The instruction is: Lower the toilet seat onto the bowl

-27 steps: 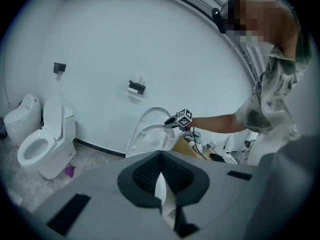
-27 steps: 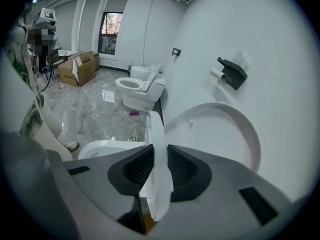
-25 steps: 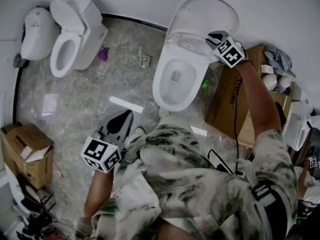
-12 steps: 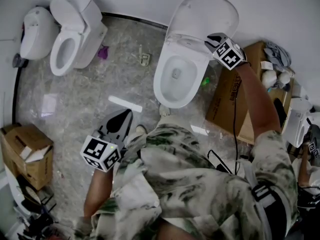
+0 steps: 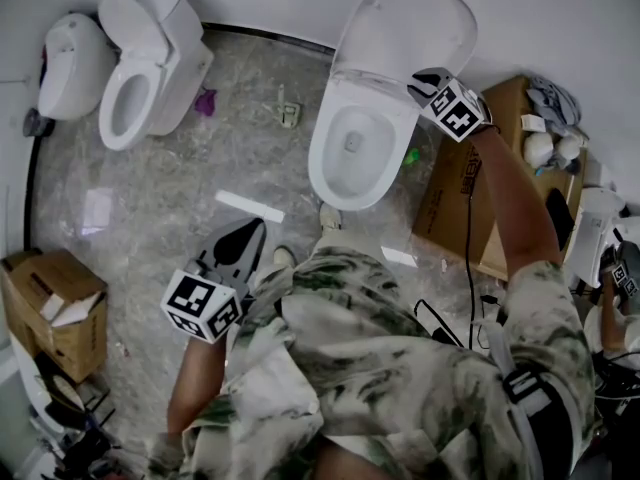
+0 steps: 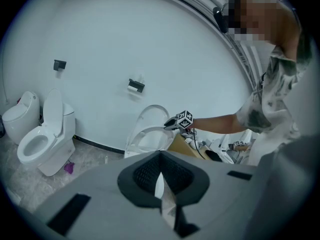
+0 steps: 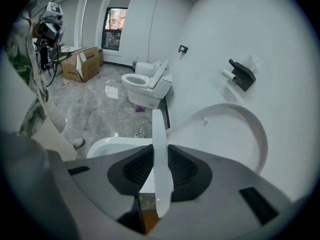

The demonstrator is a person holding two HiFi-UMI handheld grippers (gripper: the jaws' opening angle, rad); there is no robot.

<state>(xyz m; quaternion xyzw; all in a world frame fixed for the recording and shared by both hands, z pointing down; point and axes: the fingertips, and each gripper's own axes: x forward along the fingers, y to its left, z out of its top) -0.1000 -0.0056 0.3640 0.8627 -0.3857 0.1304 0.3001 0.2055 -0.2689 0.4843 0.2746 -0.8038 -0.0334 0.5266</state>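
A white toilet stands against the far wall with its lid [image 5: 405, 28] raised and its bowl [image 5: 350, 158] open below. My right gripper [image 5: 424, 81] is at the bowl's right side, shut on the rim of the toilet seat [image 7: 158, 129]. The seat stands edge-on between the pads, partway between the lid [image 7: 235, 134] and the bowl [image 7: 112, 145]. From the left gripper view the right gripper [image 6: 172, 122] shows beside the tilted seat [image 6: 147, 136]. My left gripper [image 5: 238, 248] hangs low over the floor, shut and holding nothing.
A second toilet [image 5: 140, 78] and a small white fixture [image 5: 65, 63] stand at the far left. A cardboard box [image 5: 460, 198] sits right of the bowl, another [image 5: 55, 303] at the left. A paper holder [image 7: 241, 75] is on the wall.
The right gripper has drawn the seat a little away from the raised lid toward the bowl. The left gripper looks unmoved.
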